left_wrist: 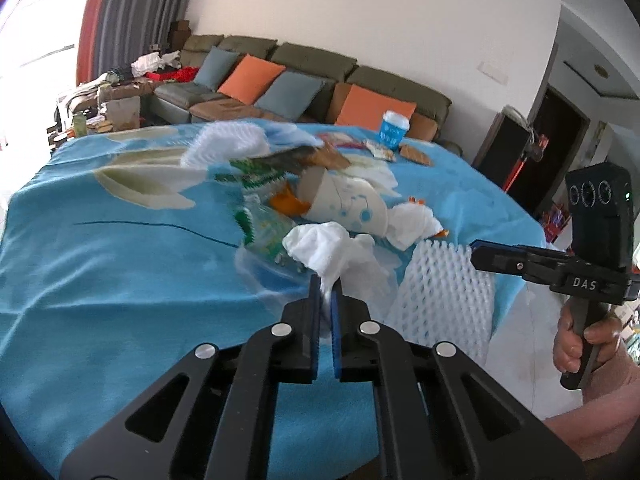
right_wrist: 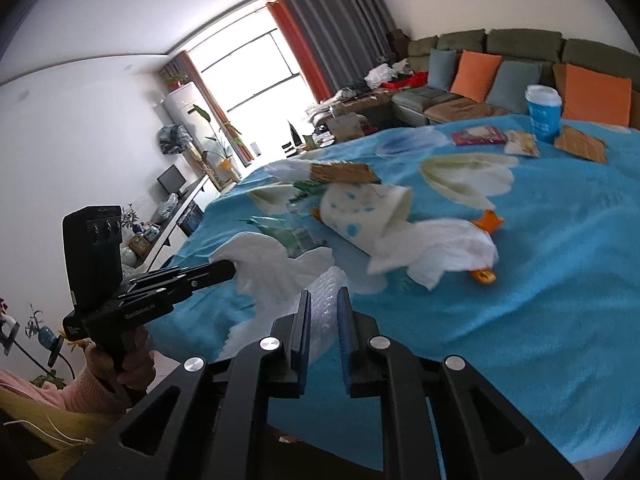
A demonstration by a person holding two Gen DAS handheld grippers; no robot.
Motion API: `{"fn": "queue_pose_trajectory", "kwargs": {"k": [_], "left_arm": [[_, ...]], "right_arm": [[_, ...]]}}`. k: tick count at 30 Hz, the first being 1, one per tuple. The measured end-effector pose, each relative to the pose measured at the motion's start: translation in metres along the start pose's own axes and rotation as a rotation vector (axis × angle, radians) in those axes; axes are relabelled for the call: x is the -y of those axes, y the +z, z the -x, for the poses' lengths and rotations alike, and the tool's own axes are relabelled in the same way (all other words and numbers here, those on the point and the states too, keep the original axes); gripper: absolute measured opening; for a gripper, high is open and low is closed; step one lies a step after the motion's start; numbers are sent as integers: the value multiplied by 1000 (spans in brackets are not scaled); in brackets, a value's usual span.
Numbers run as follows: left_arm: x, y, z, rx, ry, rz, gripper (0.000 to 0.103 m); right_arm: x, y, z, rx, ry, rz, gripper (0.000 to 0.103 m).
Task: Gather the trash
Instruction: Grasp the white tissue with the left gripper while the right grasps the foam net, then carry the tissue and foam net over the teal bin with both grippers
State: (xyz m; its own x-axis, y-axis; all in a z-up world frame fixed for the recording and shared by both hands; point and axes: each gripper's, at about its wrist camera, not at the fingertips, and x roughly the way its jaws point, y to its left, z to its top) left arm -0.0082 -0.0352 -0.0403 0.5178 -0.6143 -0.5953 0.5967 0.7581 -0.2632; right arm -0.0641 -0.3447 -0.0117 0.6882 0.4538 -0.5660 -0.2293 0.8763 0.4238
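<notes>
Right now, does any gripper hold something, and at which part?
The left gripper pinches the white tissue at its lower edge. The right gripper straddles white foam netting; whether it grips is unclear.

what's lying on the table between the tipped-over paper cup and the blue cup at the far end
In the right wrist view, only bare blue tablecloth with its white print separates the tipped paper cup from the blue cup.

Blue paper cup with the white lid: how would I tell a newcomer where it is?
Start at the sofa, then drop to the far edge of the blue tablecloth. The blue paper cup stands upright there beside a cardboard piece; the white paper cup lies tipped over.
</notes>
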Motion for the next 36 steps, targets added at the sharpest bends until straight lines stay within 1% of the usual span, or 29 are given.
{"fn": "queue_pose_trajectory", "kwargs": {"k": [8, 15, 22, 27, 36], "left_arm": [[-8, 4, 46, 90, 28, 17, 5], [-27, 3, 85, 156, 85, 58, 5], [-55, -6, 121, 196, 178, 127, 5], [-74, -14, 146, 225, 251, 171, 5], [-111, -26, 188, 273, 388, 255, 5]], "right_arm": [[-23, 18, -1, 25, 45, 56, 11], [-46, 31, -11, 40, 105, 97, 11], [-73, 44, -35, 32, 180, 132, 11], [-93, 52, -59, 12, 241, 157, 11], [-135, 69, -104, -32, 327, 215, 11]]}}
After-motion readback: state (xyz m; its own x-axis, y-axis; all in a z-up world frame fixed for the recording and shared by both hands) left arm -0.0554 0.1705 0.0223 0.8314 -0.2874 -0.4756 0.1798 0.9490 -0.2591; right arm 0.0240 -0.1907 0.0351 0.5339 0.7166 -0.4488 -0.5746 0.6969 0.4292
